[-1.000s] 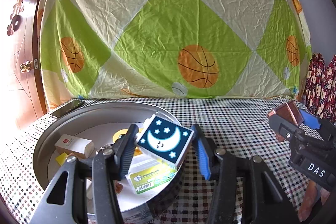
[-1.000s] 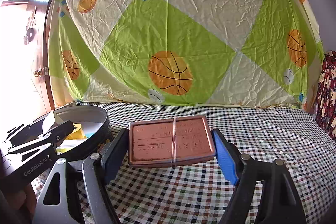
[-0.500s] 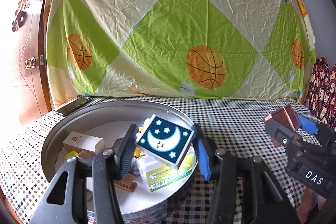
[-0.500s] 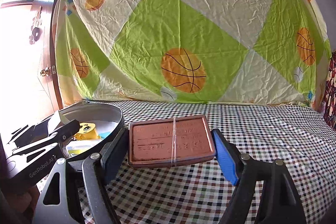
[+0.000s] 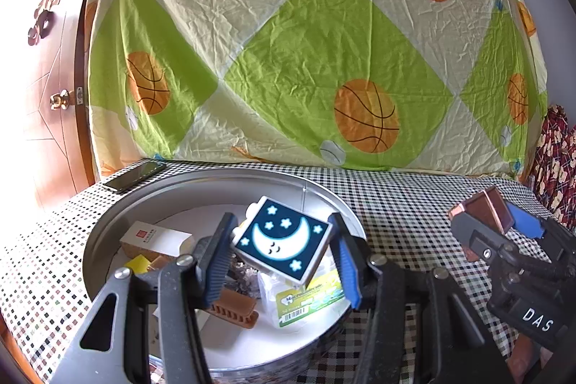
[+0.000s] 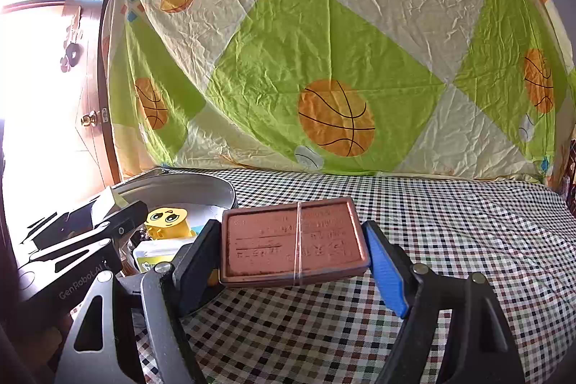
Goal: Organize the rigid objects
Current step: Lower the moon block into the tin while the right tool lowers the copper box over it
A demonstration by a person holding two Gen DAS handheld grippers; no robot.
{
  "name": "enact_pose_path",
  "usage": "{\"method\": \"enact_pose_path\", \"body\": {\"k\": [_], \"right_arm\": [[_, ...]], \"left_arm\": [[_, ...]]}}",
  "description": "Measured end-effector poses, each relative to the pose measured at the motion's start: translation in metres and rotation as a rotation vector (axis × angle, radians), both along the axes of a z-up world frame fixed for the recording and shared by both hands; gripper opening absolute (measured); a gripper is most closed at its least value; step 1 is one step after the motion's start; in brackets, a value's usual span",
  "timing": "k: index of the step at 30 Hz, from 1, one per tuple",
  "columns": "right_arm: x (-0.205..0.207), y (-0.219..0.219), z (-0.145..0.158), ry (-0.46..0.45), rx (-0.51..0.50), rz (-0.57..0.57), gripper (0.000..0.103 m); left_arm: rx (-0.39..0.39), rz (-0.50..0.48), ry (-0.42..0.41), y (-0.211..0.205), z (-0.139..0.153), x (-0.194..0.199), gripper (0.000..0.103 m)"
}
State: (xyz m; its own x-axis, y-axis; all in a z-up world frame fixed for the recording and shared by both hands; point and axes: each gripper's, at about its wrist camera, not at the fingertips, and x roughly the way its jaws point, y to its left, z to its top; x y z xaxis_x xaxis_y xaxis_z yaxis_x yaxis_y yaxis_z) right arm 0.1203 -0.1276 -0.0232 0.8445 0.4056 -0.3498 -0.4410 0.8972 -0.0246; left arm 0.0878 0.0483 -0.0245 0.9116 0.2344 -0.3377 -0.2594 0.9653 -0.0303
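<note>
Your left claw (image 5: pixel 284 254) grips a dark blue square box with a white crescent moon and stars (image 5: pixel 282 240). The pads press on its two sides, and the box hangs tilted above a round metal tin (image 5: pixel 108 225). The tin stands on a worktop covered in a checked cloth (image 5: pixel 414 204).

Inside the tin lie several small things: a white carton with a red mark (image 5: pixel 154 236), a brown ridged block (image 5: pixel 234 308), a clear packet with a green and white label (image 5: pixel 306 297) and a small yellow piece (image 5: pixel 136 263). A yellow emoji-face box (image 6: pixel 167 222) shows there too, from the right wrist view. A black phone (image 5: pixel 135 175) lies on the cloth behind the tin, near the wooden door (image 5: pixel 39 89).

Your right claw (image 6: pixel 293 254) holds a flat reddish-brown rectangular case with a thin band around its middle (image 6: pixel 291 240). The pads clamp its short ends, and it sits level above the cloth, just right of the tin's rim.

A wrinkled green and cream sheet printed with basketballs (image 5: pixel 306 60) hangs behind the worktop.
</note>
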Motion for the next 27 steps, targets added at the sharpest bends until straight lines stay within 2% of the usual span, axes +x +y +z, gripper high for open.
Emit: {"method": "enact_pose_path", "body": {"k": [27], "right_arm": [[-0.007, 0.037, -0.003, -0.001, -0.016, 0.084, 0.08]], "left_arm": [[-0.051, 0.049, 0.002, 0.034, 0.0, -0.007, 0.051]]}}
